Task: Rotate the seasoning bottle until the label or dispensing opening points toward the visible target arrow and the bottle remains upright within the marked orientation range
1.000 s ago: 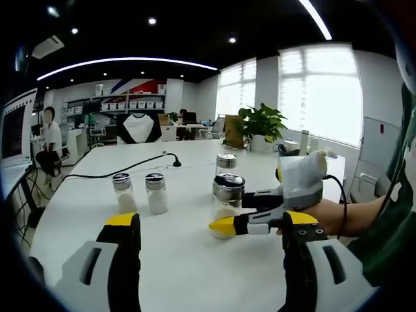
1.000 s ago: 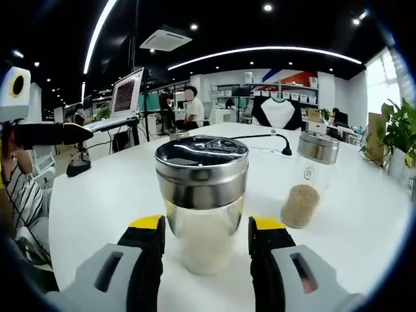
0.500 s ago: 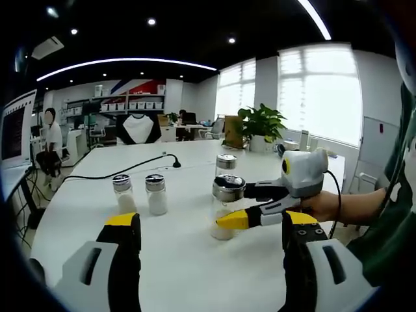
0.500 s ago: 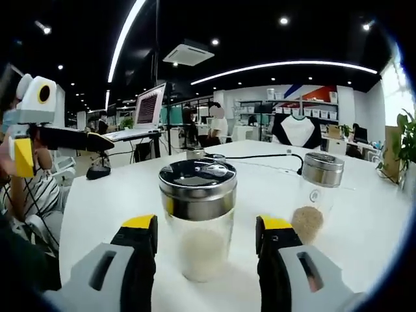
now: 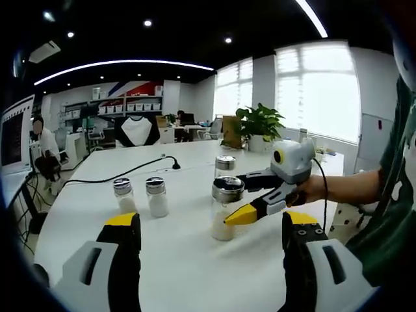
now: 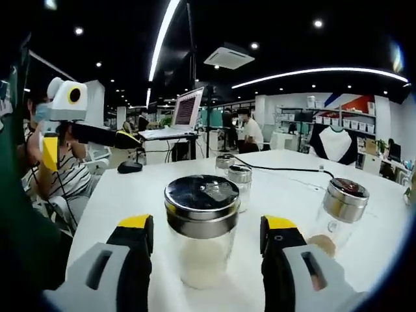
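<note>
The seasoning bottle (image 6: 202, 237) stands upright on the white worktop (image 5: 195, 260), a clear glass jar with a shiny metal lid, about a third full of white grains. In the right gripper view it sits between the yellow-tipped jaws of the right gripper (image 6: 205, 234), which stand apart on either side of it with a gap at each side, not touching the glass. In the left gripper view the same bottle (image 5: 227, 208) stands near the middle of the worktop, with the right gripper (image 5: 260, 195) reaching in from the right, one jaw in front of the bottle and one behind.

The left gripper (image 5: 207, 227) hangs over the near part of the worktop, jaws wide apart with nothing between them.

A second metal-lidded jar (image 6: 340, 214), holding a little brown seasoning at its bottom, stands to the right in the right gripper view. Two small shakers (image 5: 139, 197) with white contents stand side by side to the left in the left gripper view. A black cable (image 5: 123, 172) runs across the far worktop.
</note>
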